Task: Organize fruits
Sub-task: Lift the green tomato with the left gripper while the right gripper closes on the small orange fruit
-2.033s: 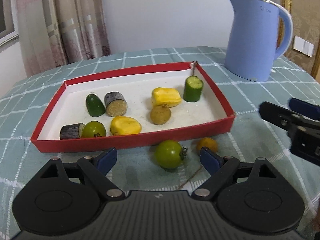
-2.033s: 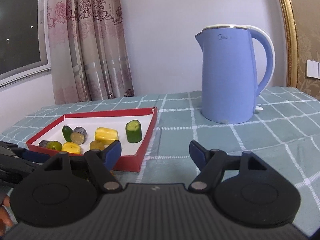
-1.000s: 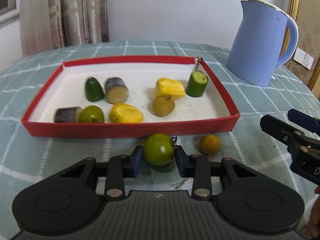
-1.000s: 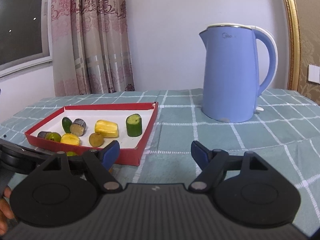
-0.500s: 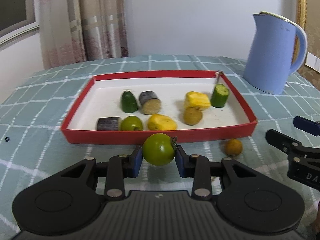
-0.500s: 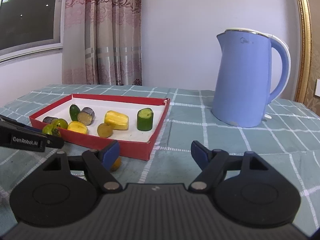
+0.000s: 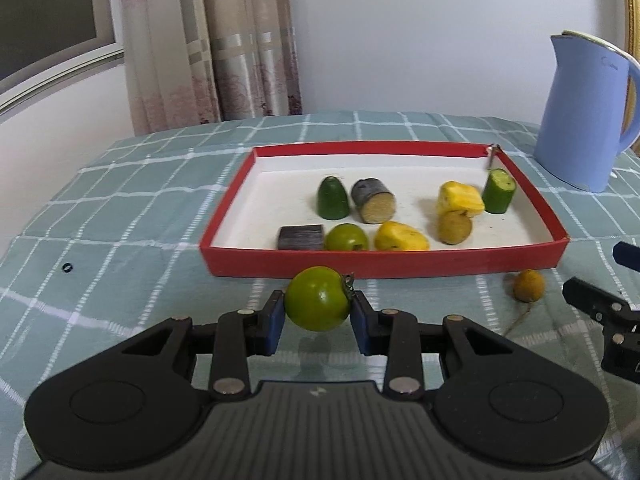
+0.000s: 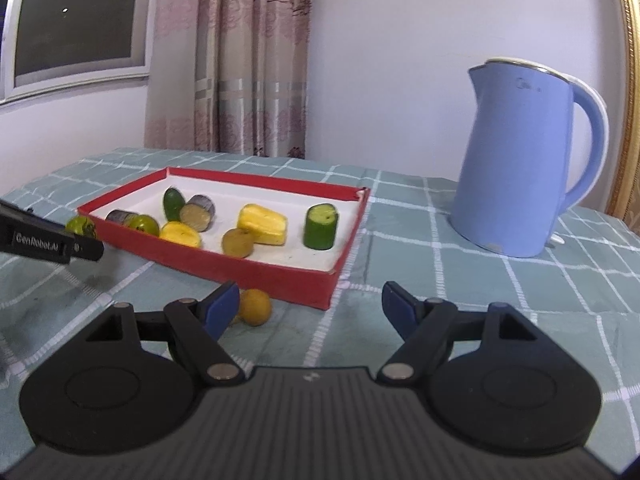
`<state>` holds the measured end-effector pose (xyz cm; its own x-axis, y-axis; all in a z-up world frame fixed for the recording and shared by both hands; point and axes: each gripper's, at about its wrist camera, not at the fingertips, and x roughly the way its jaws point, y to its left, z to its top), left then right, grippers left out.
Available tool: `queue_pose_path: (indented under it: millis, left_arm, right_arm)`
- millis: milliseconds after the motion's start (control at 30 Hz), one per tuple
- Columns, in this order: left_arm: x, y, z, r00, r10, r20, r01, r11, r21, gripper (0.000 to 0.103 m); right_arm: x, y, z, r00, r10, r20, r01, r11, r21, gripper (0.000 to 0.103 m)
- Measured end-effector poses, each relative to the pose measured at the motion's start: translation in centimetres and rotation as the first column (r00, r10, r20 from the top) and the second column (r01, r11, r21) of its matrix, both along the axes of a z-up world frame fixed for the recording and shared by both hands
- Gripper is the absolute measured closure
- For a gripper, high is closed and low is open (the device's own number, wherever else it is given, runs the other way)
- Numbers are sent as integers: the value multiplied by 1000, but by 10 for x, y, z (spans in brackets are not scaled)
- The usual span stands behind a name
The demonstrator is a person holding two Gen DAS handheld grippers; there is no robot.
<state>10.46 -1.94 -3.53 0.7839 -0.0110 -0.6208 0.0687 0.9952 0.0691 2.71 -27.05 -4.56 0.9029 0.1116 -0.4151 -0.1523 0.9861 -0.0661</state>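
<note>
Clamping green tomato (image 7: 317,298), left tool (image 7: 317,322) short of tray's near rim (image 7: 384,265)

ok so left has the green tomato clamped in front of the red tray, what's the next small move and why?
Probably carry it forward over the near wall and lower it into the tray. The left gripper is shut on the green tomato, which is off the cloth, just short of the red tray. The bare white floor toward the tray's left end looks like the easiest drop spot.
</note>
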Motion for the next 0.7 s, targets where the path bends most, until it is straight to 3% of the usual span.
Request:
queue_pose_path:
  millis: [433, 500, 633, 700]
  left_arm:
    - [-6, 17, 4, 1000, 25, 15, -25, 1000, -8, 69]
    - [-6, 18, 4, 1000, 23, 15, -22, 1000, -11, 69]
    - [-6, 18, 5, 1000, 22, 17, -22, 1000, -10, 69]
    - [-7, 19, 5, 1000, 23, 20, -23, 1000, -8, 69]
  right_arm:
    - [23, 24, -12, 993, 49, -109, -56, 996, -63, 40]
    - [25, 26, -11, 991, 63, -119, -70, 996, -61, 47]
    - [32, 32, -12, 987, 79, -137, -88, 994, -66, 51]
    - [34, 34, -13, 986, 86, -141, -96, 993, -70, 60]
